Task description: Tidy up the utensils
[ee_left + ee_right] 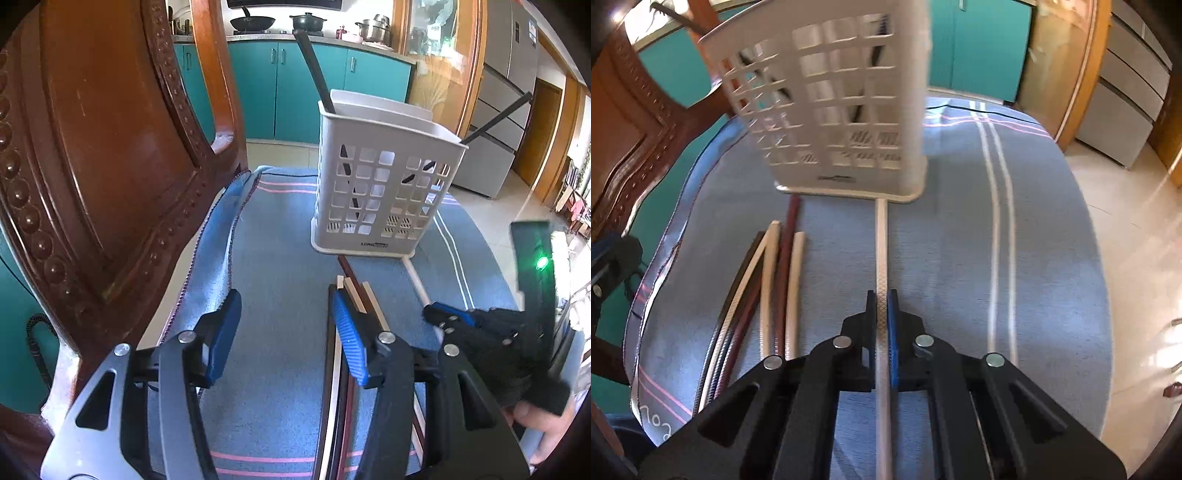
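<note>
The chopsticks (768, 288) lie in a loose bunch on the blue striped towel (960, 258) that covers the counter, just in front of the white utensil basket (842, 110). One pale chopstick (881, 251) lies apart from the bunch, with its far tip touching the foot of the basket. The right claw (882, 321) is closed on this pale chopstick, pinching it along its length, most likely so it can be lifted and dropped into the basket. The left claw (284, 325) stands open with only towel between its blue pads (347, 332). Its right pad sits just beside the bunch, so I think it is getting ready to pick the next one. Two black chopsticks (314, 70) already stand in the basket, leaning out to each side, so the job looks started but not done. The basket has holes in its walls, so you can see the dark sticks through them. A carved brown wooden chair (110, 147) stands close on the left. Behind are teal kitchen cabinets (306, 88), a stove with a black wok (253, 22) and a pot (308, 20), a grey fridge (506, 110) and a shiny tiled floor (1126, 221).
</note>
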Tool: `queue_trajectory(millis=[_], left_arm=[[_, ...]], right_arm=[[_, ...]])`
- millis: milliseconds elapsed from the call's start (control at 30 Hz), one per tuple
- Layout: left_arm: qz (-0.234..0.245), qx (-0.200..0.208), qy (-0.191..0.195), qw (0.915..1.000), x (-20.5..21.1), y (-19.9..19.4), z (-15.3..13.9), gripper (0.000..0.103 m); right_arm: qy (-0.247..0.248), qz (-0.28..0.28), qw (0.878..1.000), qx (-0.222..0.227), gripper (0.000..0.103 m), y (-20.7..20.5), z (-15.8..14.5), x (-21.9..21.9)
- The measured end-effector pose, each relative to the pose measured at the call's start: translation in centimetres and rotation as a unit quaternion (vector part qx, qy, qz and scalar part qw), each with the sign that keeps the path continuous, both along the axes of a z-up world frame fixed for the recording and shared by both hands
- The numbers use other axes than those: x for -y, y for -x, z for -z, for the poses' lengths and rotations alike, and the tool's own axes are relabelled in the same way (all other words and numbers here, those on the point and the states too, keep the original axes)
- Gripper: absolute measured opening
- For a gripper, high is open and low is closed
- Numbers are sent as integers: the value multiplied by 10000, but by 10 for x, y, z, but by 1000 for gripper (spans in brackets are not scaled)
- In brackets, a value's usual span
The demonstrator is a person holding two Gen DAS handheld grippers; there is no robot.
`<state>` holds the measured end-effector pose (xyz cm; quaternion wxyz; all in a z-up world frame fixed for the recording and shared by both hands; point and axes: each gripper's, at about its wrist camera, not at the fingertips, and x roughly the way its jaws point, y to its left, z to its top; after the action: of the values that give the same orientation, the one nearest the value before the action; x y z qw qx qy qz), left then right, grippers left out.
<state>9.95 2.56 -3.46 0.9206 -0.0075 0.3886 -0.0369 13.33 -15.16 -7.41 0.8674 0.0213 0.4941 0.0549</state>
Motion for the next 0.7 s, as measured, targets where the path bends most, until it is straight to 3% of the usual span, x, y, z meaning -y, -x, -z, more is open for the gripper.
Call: queue_trajectory(millis=[167,300,567,700], left_arm=[[86,-264,-47,9996,6,-5,11,54],[185,-497,-71,9986,12,-9,20,55],[332,-644,-190,9972,23,-11,30,61],[354,-750,-250,9962,25,-14,36,63]], right_arm=[[-211,245,9994,125,6,4,-12,24],[-316,465,9984,-91,6,1,-7,37],[-273,368,9989,-138,6,-3,-6,32],[-258,417,9987,-134,12,-3,-7,35]])
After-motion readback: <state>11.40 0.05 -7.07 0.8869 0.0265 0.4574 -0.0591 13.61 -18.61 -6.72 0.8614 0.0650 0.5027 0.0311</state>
